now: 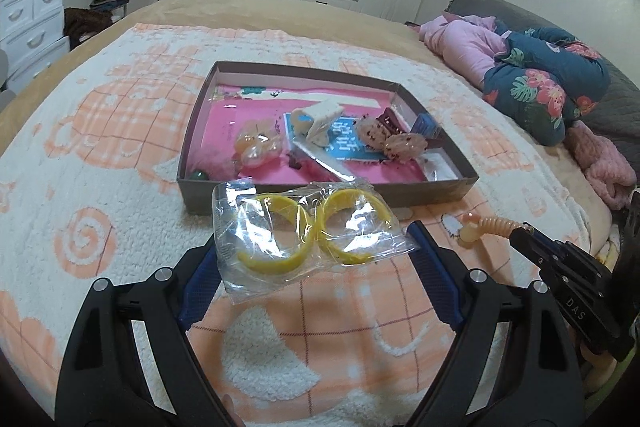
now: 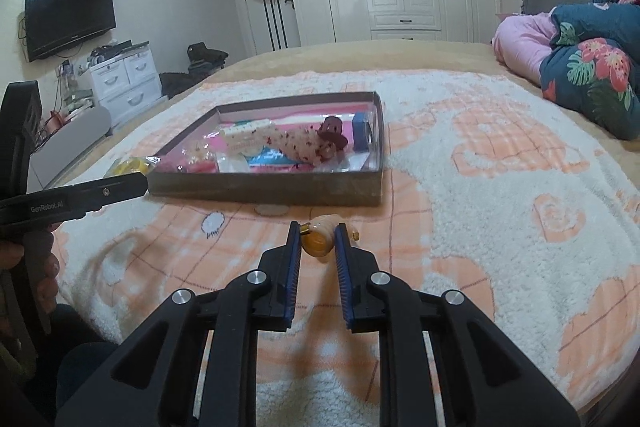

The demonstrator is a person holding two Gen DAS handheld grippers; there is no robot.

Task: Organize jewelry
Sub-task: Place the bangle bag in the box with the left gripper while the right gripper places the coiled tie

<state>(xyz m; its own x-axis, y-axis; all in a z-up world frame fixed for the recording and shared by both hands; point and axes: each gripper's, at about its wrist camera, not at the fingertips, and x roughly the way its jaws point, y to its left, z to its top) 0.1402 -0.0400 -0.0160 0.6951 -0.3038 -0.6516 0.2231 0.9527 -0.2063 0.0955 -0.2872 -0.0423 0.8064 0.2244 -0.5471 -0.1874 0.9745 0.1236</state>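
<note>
My left gripper (image 1: 312,239) is shut on a clear plastic bag (image 1: 304,275) that holds two yellow bangles (image 1: 352,231). The bag hangs above the blanket, just in front of the shallow brown box (image 1: 192,147). My right gripper (image 2: 317,229) is shut on a ribbed peach-amber hair piece (image 2: 318,241) with gold tips, held a little short of the box's front wall (image 2: 260,191). In the left wrist view that hair piece (image 1: 486,227) sticks out of the right gripper (image 1: 520,233) at the right. Inside the box lie a white hair claw (image 1: 320,119), speckled pink clips (image 1: 384,139) and a blue card (image 1: 344,143).
The box rests on a white and orange fleece blanket (image 1: 120,147) spread over a bed. Folded pink and floral bedding (image 1: 540,83) is heaped at the right. White drawers (image 2: 128,79) and a wall television (image 2: 68,15) stand beyond the bed's left side. A hand (image 2: 24,259) holds the left gripper.
</note>
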